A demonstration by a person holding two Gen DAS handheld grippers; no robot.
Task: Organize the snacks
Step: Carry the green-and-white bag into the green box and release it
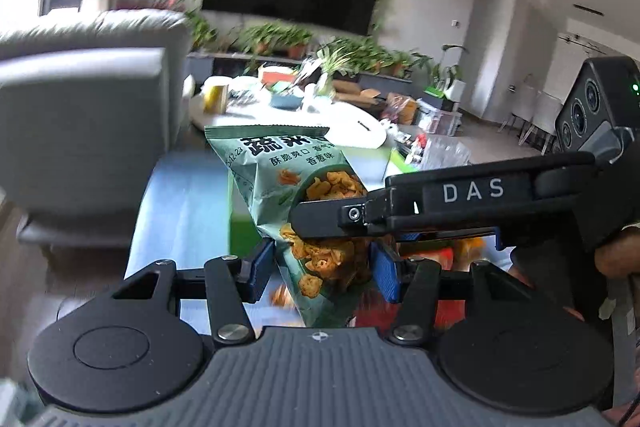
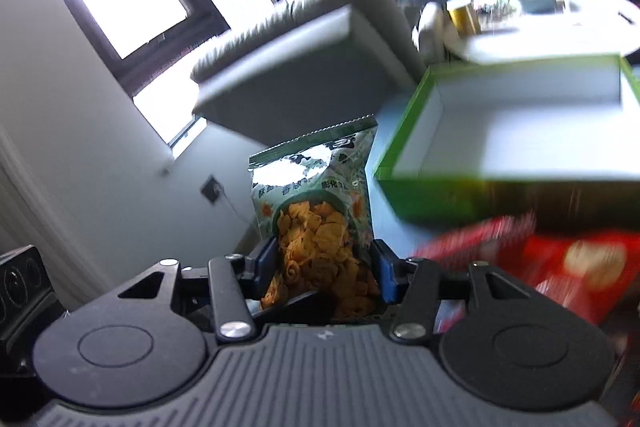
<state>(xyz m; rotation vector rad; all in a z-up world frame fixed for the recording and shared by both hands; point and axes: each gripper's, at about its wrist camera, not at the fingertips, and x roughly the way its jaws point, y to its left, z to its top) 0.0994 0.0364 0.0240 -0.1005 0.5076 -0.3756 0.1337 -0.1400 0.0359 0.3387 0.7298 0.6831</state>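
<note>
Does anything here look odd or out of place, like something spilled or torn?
Nothing looks spilled or torn. One oddity: each gripper seems to hold its own green snack bag, and the right gripper reaches across in front of the left gripper's bag. The green tray shows no snacks, and red packets lie blurred beside it.
</note>
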